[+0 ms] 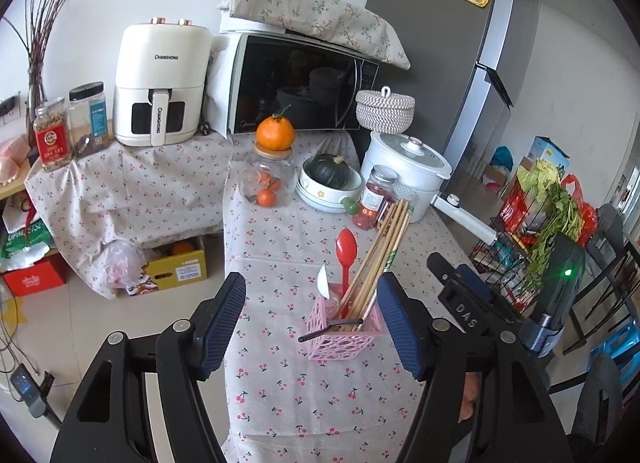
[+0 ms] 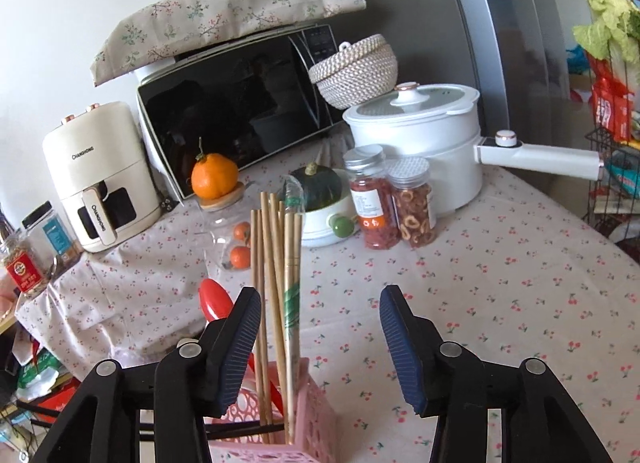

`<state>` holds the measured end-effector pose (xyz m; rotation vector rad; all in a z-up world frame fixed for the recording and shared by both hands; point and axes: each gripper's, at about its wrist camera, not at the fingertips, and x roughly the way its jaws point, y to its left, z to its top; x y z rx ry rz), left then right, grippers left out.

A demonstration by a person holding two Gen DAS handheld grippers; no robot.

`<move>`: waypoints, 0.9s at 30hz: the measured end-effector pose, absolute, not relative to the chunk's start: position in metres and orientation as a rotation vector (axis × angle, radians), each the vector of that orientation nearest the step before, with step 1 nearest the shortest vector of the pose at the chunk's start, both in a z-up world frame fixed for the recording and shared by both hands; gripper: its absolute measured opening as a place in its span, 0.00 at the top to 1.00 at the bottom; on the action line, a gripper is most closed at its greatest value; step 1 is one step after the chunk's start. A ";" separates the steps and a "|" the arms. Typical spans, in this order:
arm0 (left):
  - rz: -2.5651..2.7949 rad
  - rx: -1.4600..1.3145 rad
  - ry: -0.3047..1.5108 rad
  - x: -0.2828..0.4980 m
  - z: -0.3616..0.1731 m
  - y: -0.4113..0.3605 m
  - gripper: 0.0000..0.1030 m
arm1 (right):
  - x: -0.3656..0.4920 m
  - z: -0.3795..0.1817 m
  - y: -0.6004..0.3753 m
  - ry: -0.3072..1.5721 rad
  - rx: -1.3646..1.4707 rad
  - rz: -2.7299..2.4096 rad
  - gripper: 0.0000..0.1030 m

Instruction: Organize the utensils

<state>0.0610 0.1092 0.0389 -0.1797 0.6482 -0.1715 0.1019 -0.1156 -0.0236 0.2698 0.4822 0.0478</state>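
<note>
The pink holder point(image 1: 344, 333) stands on the near part of the table point(image 1: 280, 231), on the cherry-print cloth. It is a small plastic basket with open lattice walls, and it looks light, so I judge that a push from the side could slide or tip it. Inside it lean the wooden chopsticks point(image 1: 380, 251), a bundle of thin, stiff sticks tilted toward the far right. Beside them on the left stands a red spoon point(image 1: 346, 251) with its bowl up, and a white spoon point(image 1: 323, 283) sits lower at the left. A dark thin utensil point(image 1: 330, 329) lies across the rim of the holder.

The chopsticks are smooth and can roll, so the best place to grip seems to be the middle of the shaft, across the width. The spoons look like light plastic; the handle below the bowl is the safer place.

The left gripper point(image 1: 312, 323) has its jaws wide apart, one on each side of the holder, and I see no pad pressing on it. The right gripper point(image 2: 320, 347) is also open and holds nothing; the chopsticks point(image 2: 276, 303) stand just beside its left pad.

Farther away are a jar point(image 1: 266, 179) with an orange on top, a bowl with a green squash point(image 1: 328, 183), and a white pot point(image 1: 404, 171).
</note>
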 end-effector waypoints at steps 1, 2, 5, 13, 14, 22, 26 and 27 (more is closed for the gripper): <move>-0.165 -0.165 0.640 0.058 0.041 0.106 0.25 | 0.099 -0.019 -0.120 0.491 0.251 0.057 0.38; -0.161 -0.155 0.631 0.054 0.042 0.104 0.20 | 0.095 -0.014 -0.125 0.499 0.232 0.063 0.31; -0.140 -0.137 0.621 0.044 0.045 0.095 0.11 | 0.081 -0.002 -0.139 0.510 0.185 0.049 0.19; -0.041 -0.038 0.629 0.015 0.047 0.052 0.00 | 0.045 0.017 -0.167 0.607 0.080 0.045 0.00; -0.036 -0.026 0.630 0.011 0.046 0.046 0.00 | 0.040 0.019 -0.171 0.617 0.074 0.045 0.00; -0.077 -0.014 0.667 -0.010 0.030 0.007 0.00 | 0.009 0.021 -0.203 0.664 0.055 -0.048 0.00; -0.097 0.000 0.678 -0.010 0.019 -0.007 0.00 | 0.004 0.020 -0.214 0.678 0.067 -0.035 0.00; -0.102 0.005 0.679 -0.009 0.017 -0.010 0.00 | 0.004 0.019 -0.214 0.678 0.061 -0.035 0.00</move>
